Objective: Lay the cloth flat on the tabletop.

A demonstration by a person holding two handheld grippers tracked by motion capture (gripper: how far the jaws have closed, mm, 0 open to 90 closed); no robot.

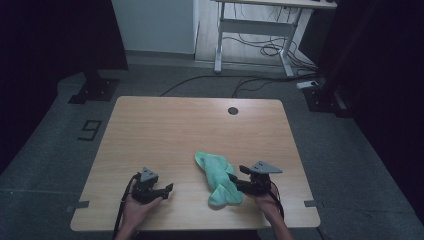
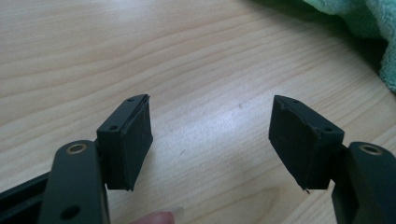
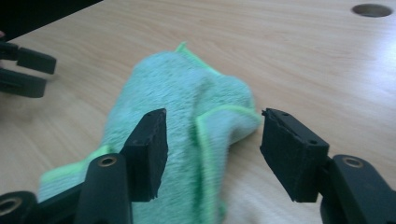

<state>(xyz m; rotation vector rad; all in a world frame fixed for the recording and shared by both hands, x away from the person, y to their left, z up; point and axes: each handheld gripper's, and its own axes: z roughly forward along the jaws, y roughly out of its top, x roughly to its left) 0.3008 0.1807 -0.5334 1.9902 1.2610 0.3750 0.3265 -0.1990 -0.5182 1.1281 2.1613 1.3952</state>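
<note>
The right tool [image 3: 212, 154] hangs released over the crumpled green cloth [image 1: 218, 176] — poised to pinch a fold — while the left tool [image 2: 210, 140] waits released above bare bench [image 1: 165, 130].

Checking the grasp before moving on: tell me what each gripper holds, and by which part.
Nothing is held. The right gripper stands open over the green cloth, pads off it; the left gripper is open over bare table.

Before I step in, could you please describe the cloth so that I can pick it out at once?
On the light wooden table, look at the near half, just right of centre. The green cloth lies crumpled there beside the right gripper, whose jaws stand open. It is the one soft, mint-coloured thing, with a brighter green hem.
</note>
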